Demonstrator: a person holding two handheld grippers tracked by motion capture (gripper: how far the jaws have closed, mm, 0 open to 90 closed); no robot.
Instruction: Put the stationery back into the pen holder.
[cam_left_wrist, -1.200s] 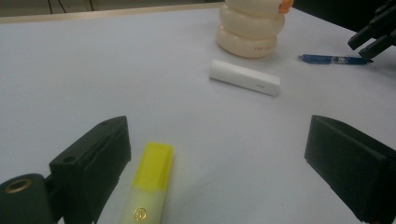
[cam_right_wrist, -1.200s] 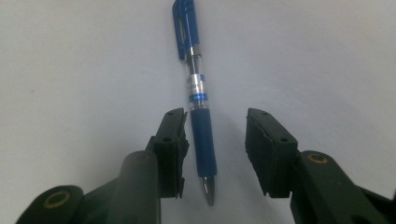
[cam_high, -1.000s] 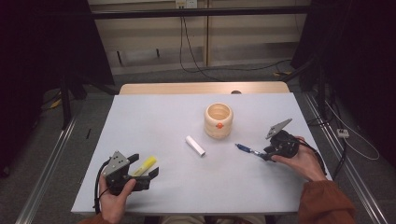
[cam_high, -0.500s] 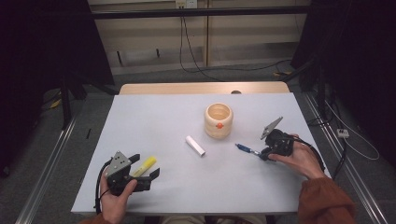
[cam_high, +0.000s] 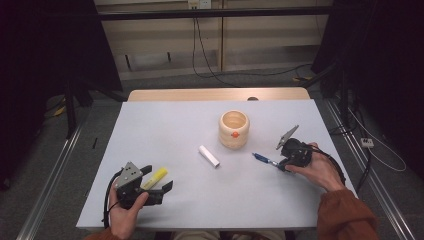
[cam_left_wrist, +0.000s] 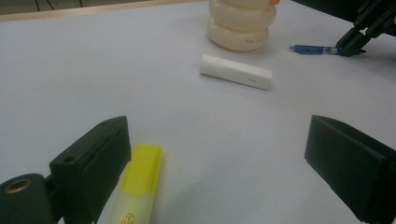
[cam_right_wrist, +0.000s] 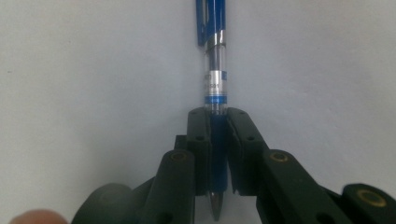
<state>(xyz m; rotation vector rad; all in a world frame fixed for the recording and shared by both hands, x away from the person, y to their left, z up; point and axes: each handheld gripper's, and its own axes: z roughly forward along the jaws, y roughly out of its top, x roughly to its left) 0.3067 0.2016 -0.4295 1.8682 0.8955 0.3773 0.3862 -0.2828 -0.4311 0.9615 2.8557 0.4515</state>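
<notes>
High view: fixed above the person's side, looking forward and down on the whole table (cam_high: 165, 120) — far off.
Left gripper view: low over the tabletop, looking across it between two black jaws toward the wooden cup (cam_left_wrist: 241, 23); very near.
Right gripper view: looking straight down its jaws at the blue pen (cam_right_wrist: 215, 56) — closest of all.
Shared: white stick (cam_high: 209, 156) (cam_left_wrist: 236, 71), cup (cam_high: 234, 129), pen (cam_high: 265, 159) (cam_left_wrist: 310, 49).

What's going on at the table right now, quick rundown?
Right tool shut on the pen, jaws just closed. Left tool open, highlighter beside one jaw. Cup and white stick lie apart, nothing in the way.
</notes>
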